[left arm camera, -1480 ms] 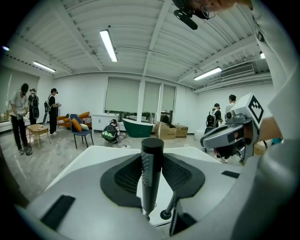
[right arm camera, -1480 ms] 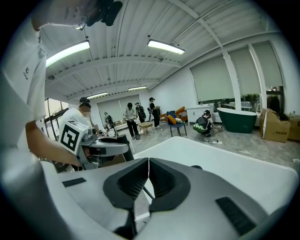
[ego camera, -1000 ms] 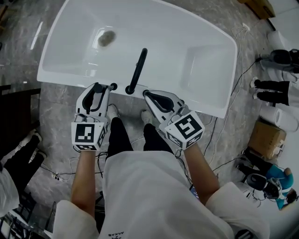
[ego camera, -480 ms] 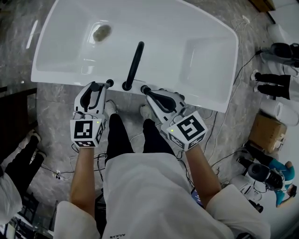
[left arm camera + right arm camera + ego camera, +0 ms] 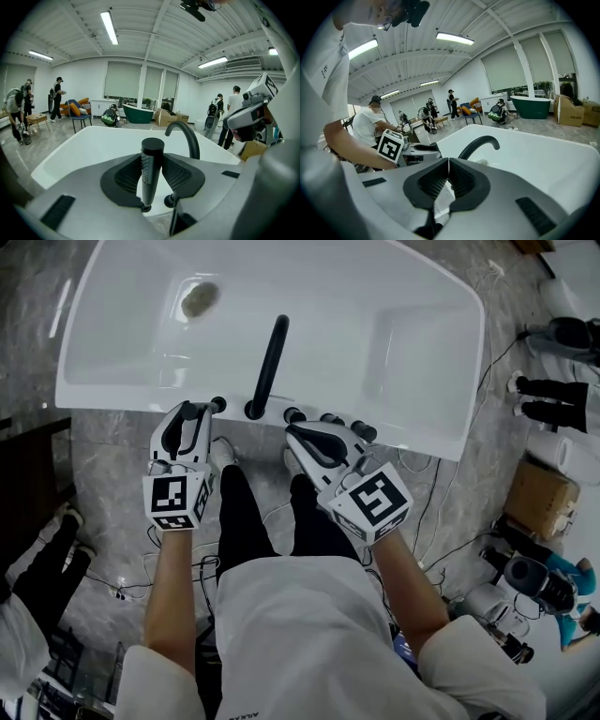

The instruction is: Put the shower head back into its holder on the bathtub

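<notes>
At the bathtub (image 5: 412,334) rim, both claws sit lower than a second ago. The left gripper (image 5: 199,411) grasps the upright shower head (image 5: 151,171). The right gripper (image 5: 293,430) is clenched empty, with knobs (image 5: 330,420) newly uncovered beside it. Whether the head's foot is seated in the holder is unclear.

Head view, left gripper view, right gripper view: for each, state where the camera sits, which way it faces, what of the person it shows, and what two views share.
Head view: on the head, looking steeply down at the bathtub; shows forearms, legs, left tongs, right tongs.
Left gripper view: on the left tongs, facing across the bathtub; its pads clamp the shower head.
Right gripper view: on the right tongs, facing across the bathtub; jaws shut.
Shared: both gripper views show the black spout.
</notes>
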Demonstrator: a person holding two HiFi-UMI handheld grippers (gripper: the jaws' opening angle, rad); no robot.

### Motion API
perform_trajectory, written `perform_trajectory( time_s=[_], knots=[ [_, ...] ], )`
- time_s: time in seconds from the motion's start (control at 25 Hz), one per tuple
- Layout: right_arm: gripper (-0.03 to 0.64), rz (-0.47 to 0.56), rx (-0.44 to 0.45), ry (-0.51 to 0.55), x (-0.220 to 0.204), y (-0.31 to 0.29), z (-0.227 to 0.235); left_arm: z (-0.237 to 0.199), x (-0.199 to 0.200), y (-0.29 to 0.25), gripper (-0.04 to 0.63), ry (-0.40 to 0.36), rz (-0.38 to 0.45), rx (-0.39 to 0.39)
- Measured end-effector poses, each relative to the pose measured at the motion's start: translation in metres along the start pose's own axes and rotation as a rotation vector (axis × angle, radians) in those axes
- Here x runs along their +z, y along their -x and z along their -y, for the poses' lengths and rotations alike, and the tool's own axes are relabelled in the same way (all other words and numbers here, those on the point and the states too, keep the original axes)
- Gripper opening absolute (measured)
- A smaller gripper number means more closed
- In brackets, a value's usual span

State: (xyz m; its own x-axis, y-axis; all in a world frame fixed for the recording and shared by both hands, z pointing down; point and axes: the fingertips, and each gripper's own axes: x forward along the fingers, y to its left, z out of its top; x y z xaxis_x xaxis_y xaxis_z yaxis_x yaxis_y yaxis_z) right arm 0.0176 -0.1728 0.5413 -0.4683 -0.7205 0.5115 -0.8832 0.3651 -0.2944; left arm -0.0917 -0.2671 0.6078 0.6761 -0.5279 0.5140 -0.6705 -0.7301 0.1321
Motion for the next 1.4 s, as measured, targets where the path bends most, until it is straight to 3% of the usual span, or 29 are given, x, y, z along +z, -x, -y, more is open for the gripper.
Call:
perform_trajectory(
  time_s=[0.32, 0.84, 1.4],
  knots=[
    [0.018, 0.008, 0.005, -0.023, -0.014, -0.014, -0.005, -0.007, -0.029, -0.018, 0.141, 0.033, -0.017, 0.017],
    [0.017, -0.016, -0.035, -0.048, -0.039, -0.002, 0.010, -0.007, -0.070, -0.037, 0.141, 0.022, -0.087, 0.020],
    [0.017, -0.018, -0.042, -0.060, -0.043, 0.001, 0.012, -0.003, -0.083, -0.045, 0.143, 0.004, -0.127, 0.023]
  ],
)
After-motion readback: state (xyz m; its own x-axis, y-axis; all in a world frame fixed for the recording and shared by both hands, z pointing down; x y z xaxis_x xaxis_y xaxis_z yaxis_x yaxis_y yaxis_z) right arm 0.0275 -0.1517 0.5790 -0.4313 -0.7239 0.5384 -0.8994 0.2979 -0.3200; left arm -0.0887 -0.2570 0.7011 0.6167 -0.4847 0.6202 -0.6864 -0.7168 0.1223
